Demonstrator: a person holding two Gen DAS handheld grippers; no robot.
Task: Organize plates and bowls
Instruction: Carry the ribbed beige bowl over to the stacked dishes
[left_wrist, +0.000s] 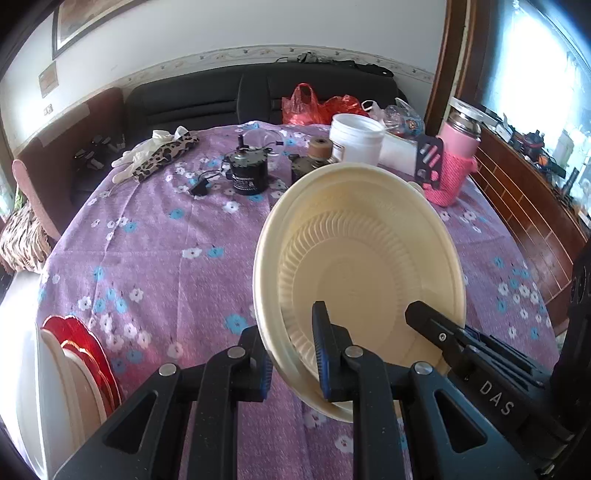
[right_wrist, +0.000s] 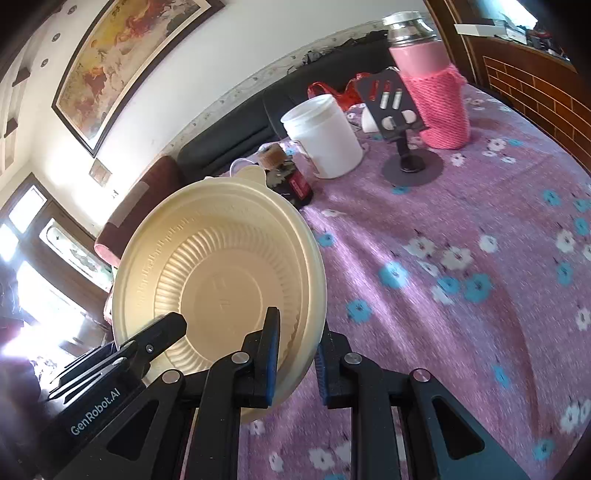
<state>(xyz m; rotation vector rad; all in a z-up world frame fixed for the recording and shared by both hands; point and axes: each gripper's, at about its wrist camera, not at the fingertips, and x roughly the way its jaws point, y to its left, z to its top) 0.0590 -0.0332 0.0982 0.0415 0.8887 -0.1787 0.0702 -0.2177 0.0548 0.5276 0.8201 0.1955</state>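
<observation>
A cream plastic bowl (left_wrist: 354, 266) with a ribbed inner wall is held tilted above the purple floral tablecloth. My left gripper (left_wrist: 293, 354) straddles its near rim, one finger inside and one outside, with a visible gap to the rim. My right gripper (right_wrist: 295, 354) straddles the same bowl (right_wrist: 221, 273) at its right rim in the same way. Each gripper's finger shows in the other's view, on the bowl's rim. A stack of red and white plates (left_wrist: 79, 365) stands on edge at the far left.
At the table's far side stand a white tub (left_wrist: 356, 138), a pink knit-sleeved flask (left_wrist: 456, 158), a black phone stand (right_wrist: 397, 110), a dark motor (left_wrist: 245, 171), a small bottle (right_wrist: 291, 177) and a leopard-print cloth (left_wrist: 162, 157). A black sofa lies behind.
</observation>
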